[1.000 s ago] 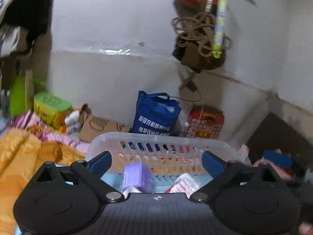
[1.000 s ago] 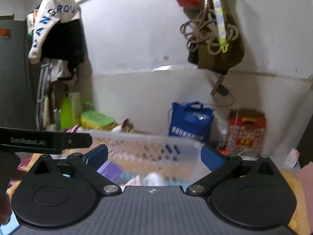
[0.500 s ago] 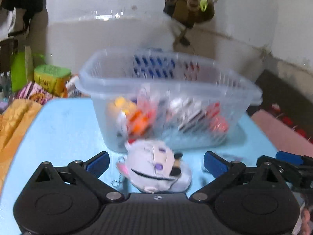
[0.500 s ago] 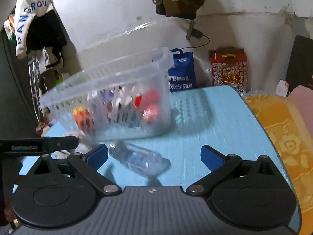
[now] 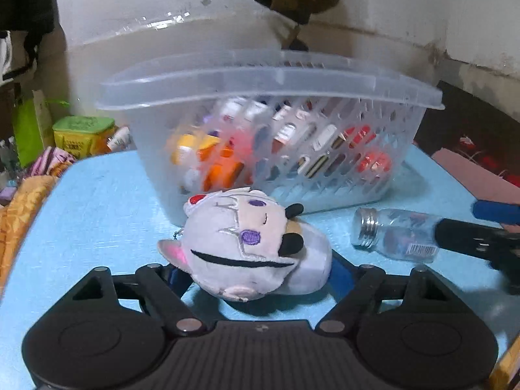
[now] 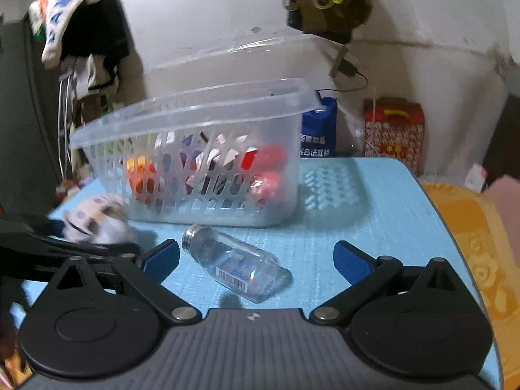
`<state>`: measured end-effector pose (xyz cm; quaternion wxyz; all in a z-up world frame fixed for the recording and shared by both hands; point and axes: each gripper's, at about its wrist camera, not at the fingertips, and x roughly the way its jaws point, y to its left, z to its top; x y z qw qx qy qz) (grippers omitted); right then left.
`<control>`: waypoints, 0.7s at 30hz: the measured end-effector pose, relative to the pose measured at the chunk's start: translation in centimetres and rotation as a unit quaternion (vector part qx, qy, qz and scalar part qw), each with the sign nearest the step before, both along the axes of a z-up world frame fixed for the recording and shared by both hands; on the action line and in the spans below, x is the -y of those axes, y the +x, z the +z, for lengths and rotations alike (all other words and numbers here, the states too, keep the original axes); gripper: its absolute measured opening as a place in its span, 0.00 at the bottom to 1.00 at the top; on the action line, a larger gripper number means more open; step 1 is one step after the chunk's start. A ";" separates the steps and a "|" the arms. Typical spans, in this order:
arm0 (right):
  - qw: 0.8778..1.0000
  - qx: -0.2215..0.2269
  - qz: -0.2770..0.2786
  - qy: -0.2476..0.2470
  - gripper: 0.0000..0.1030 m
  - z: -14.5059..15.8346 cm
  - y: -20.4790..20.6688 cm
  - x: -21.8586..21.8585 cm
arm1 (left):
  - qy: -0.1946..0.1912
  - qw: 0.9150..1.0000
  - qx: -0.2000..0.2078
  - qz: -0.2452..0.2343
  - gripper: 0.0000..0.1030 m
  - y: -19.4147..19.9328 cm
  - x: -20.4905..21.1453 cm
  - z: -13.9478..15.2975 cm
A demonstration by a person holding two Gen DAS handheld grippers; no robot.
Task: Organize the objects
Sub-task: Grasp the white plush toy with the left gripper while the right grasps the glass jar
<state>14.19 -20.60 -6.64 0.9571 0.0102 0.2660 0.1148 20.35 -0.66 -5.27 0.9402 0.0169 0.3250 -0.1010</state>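
I am holding my left gripper [image 5: 256, 276] around the plush [image 5: 247, 243], low in the middle of the left view. Its jaws have just been closing, and the plush is sitting between them. The blue pads are mostly hidden behind the plush, so I cannot tell if they are pressing on it yet. My right gripper [image 6: 256, 260] is wide open, with the bottle [image 6: 235, 265] lying on its side between the pads, touching neither one. Both things are lying on the blue table [image 6: 373, 221], just in front of the basket [image 5: 269, 104], which is sitting in the middle of both views. I am thinking about what could go wrong. The plush is soft and round, so it could squish and pop out if I am only pinching its edge. The bottle is clear, smooth and round, so it could roll away or slip when my pads are closing on it. My two grippers are close together, so they could bump as I am lifting. The basket is already holding lots of small things, so new ones could tumble back out. The plush is pale grey with purple eyes, a pink ear, black bits and a little chain. The bottle is see-through with a silver neck and a barcode label.
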 end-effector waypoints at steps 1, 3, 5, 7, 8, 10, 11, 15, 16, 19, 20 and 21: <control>1.000 0.002 0.006 -0.013 1.00 -0.2 0.2 -0.4 | 0.000 1.000 0.003 -0.001 0.82 -0.5 -0.4 0.1; 0.999 0.003 0.013 -0.039 1.00 -0.7 0.6 -1.2 | -0.003 1.000 0.001 -0.004 0.82 -1.2 -1.2 0.2; 0.998 -0.004 0.016 -0.058 1.00 -1.1 1.2 -1.8 | 0.000 1.000 0.000 -0.006 0.82 -1.9 -1.8 0.1; 0.998 -0.014 0.019 -0.061 0.94 -1.3 1.7 -2.0 | 0.005 1.000 0.001 -0.008 0.82 -2.5 -2.3 0.0; 0.998 -0.015 0.019 -0.061 0.93 -1.3 1.8 -2.2 | 0.002 1.000 0.001 -0.010 0.82 -2.7 -2.4 0.0; 0.997 -0.021 0.026 -0.067 0.77 -1.6 2.0 -2.5 | -0.005 1.000 -0.002 -0.014 0.82 -2.5 -2.3 0.0; 0.996 -0.030 0.035 -0.074 0.68 -1.8 2.0 -2.6 | -0.009 1.000 -0.003 -0.014 0.82 -2.4 -2.4 0.0; 0.995 -0.028 0.047 -0.089 0.66 -1.7 1.3 -2.7 | -0.021 1.000 -0.006 -0.012 0.82 -2.3 -2.8 0.0; 0.995 -0.028 0.048 -0.089 0.66 -1.7 1.0 -2.7 | -0.022 1.000 -0.005 -0.013 0.82 -2.3 -2.9 0.0; 0.994 -0.029 0.054 -0.094 0.66 -1.5 -0.2 -2.8 | -0.023 1.000 -0.002 -0.016 0.82 -2.4 -2.9 0.0; 0.994 -0.025 0.055 -0.094 0.66 -1.4 -0.7 -2.8 | -0.022 1.000 -0.002 -0.017 0.82 -2.4 -2.8 0.0; 0.994 -0.021 0.054 -0.091 0.66 -1.1 -1.2 -2.6 | -0.023 1.000 -0.001 -0.017 0.82 -2.4 -2.8 0.0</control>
